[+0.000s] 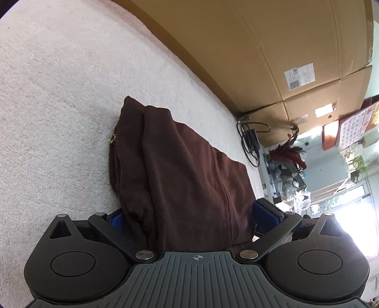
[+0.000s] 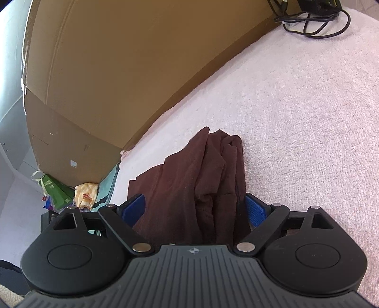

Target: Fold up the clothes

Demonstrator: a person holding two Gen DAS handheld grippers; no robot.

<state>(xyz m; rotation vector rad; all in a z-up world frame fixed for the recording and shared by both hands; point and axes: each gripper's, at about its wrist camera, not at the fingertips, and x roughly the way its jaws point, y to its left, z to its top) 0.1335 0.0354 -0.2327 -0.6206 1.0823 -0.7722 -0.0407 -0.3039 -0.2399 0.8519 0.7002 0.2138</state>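
A dark brown garment (image 1: 189,170), folded into a thick bundle, lies on the pale fleecy cover (image 1: 59,106). My left gripper (image 1: 189,215) is rolled sideways. One blue pad sits on the cover side of the bundle and the other on top, and the cloth fills the whole gap between them. In the right wrist view the other end of the brown garment (image 2: 199,180) shows layered folds. My right gripper (image 2: 195,208) clamps it the same way, with both blue fingers (image 2: 254,210) touching the cloth. Both sets of jaws stand wide, held apart by the bundle's thickness.
Large cardboard boxes (image 1: 260,59) stand along the far edge of the cover. Black cables and a charger (image 1: 251,139) lie at one corner, and the cables (image 2: 315,21) also show in the right wrist view. Beyond the cover's edge are a green bag (image 2: 56,192), yellow cloth and cluttered shelves (image 1: 289,173).
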